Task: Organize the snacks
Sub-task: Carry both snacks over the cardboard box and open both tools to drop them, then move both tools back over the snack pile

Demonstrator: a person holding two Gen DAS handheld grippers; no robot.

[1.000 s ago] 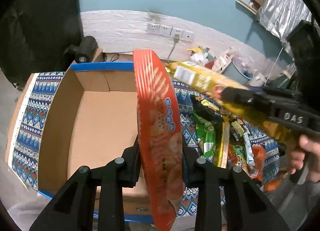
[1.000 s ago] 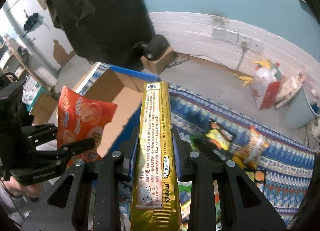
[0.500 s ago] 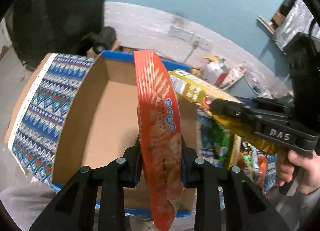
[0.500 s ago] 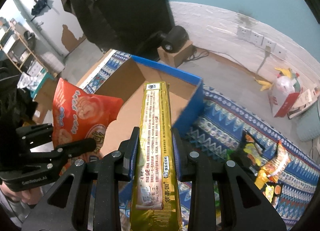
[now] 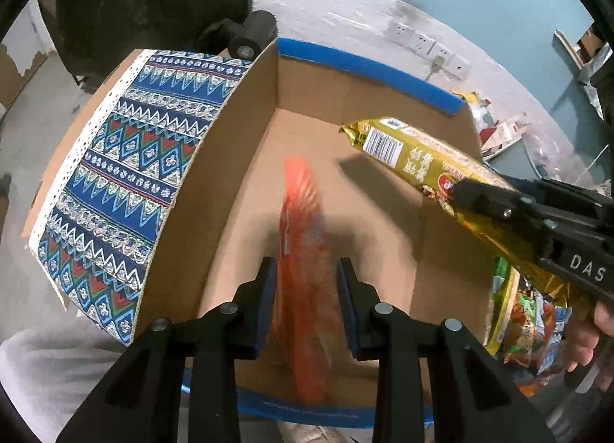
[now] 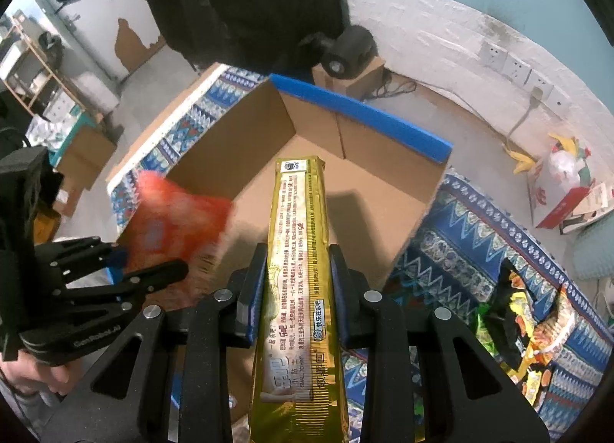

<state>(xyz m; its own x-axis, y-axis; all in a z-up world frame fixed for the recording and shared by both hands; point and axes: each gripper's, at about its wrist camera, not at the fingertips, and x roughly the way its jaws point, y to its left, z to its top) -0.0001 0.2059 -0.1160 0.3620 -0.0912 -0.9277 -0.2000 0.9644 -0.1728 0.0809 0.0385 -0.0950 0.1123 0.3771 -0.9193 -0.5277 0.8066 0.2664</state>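
While over the cardboard box, both tongs' packets inside its walls.

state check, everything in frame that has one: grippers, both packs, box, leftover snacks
left hand-held gripper: open, pads apart from the pack
orange snack bag: blurred, loose between the jaws, over the box
right hand-held gripper: shut on the gold pack
gold biscuit pack: held, pointing over the box
cardboard box: open, floor bare
snack pile: on the patterned cloth, outside the box
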